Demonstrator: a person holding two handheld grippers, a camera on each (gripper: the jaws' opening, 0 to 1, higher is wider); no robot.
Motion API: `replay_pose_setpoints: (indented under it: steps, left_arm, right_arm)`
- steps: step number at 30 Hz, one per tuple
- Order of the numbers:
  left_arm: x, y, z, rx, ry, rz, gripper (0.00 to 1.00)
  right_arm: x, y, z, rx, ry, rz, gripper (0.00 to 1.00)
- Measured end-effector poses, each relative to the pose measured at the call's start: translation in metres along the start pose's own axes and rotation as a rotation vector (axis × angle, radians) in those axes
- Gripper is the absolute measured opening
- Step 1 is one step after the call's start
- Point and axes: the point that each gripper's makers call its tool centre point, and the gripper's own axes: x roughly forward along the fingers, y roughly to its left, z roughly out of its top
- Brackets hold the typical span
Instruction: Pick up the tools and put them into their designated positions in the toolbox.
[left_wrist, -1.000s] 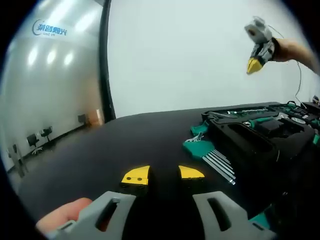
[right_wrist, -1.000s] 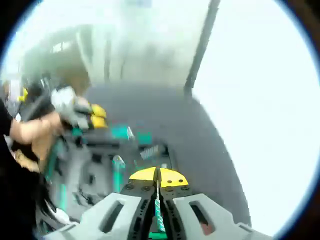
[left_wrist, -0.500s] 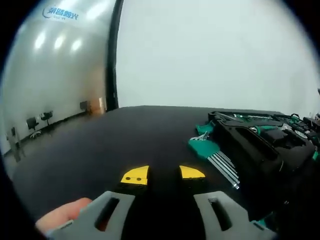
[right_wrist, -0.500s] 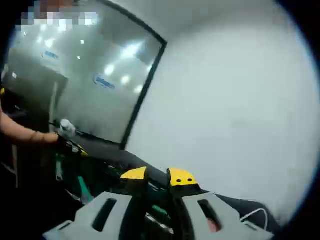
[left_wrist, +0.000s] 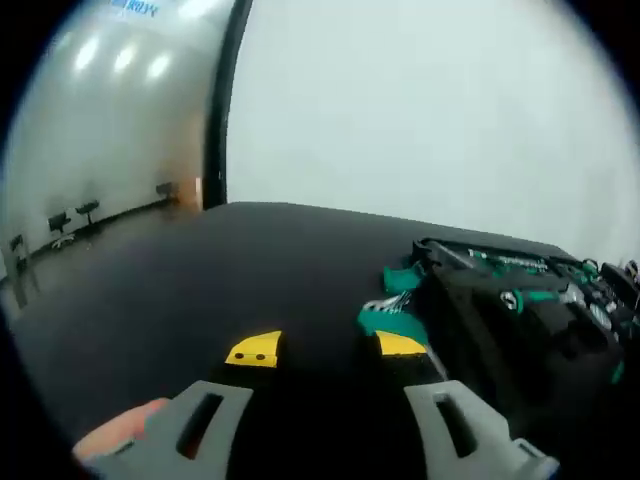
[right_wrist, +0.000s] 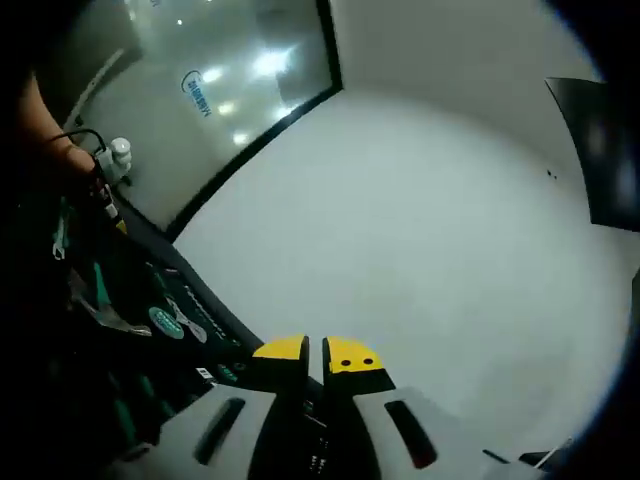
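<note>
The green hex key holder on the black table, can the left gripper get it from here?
Probably yes. The left gripper is open, and the green hex key holder lies just past its right jaw on the black table, beside the toolbox. Nothing sits between them.

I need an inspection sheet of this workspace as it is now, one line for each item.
Surface: black table, mostly bare.
Job's things: open toolbox with green-marked tools; green hex key set on the table beside it.
Clutter: nothing seen.
Grippers: left hand-held gripper open above the table, empty; right hand-held gripper nearly shut, raised toward the wall, contents not clear.
Cables: nothing seen.
Surroundings: white wall, glass partition.
</note>
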Motion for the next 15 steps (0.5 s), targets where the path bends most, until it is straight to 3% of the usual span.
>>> replay_pose_setpoints:
  steps: [2, 4, 5, 6, 9, 11, 13, 15]
  left_arm:
    - [0.015, -0.012, -0.002, 0.01, 0.04, -0.016, 0.38]
    - [0.026, -0.03, -0.008, -0.025, 0.087, -0.059, 0.35]
    - [0.03, -0.026, -0.006, -0.048, 0.074, -0.028, 0.32]
    - [0.034, -0.026, -0.003, -0.003, 0.067, -0.027, 0.32]
    - [0.036, -0.023, -0.003, 0.027, 0.067, -0.017, 0.34]
    - [0.036, -0.018, -0.001, 0.051, 0.059, 0.011, 0.35]
    - [0.036, 0.0, 0.004, 0.061, 0.032, 0.08, 0.33]
    - [0.03, 0.026, 0.005, 0.023, 0.024, 0.169, 0.19]
  right_arm:
    - [-0.002, 0.002, 0.002, 0.003, -0.007, -0.001, 0.04]
    - [-0.002, 0.004, 0.004, -0.019, -0.009, 0.002, 0.04]
    - [-0.002, 0.005, 0.005, -0.026, -0.014, 0.006, 0.04]
    - [-0.002, 0.006, 0.006, -0.027, -0.016, 0.013, 0.04]
    - [-0.002, 0.011, 0.005, -0.046, -0.014, 0.035, 0.04]
    - [-0.002, 0.015, 0.005, -0.045, -0.011, 0.053, 0.04]
    - [-0.002, 0.019, 0.004, -0.056, -0.003, 0.068, 0.04]
    - [-0.003, 0.02, 0.004, -0.06, -0.002, 0.073, 0.04]
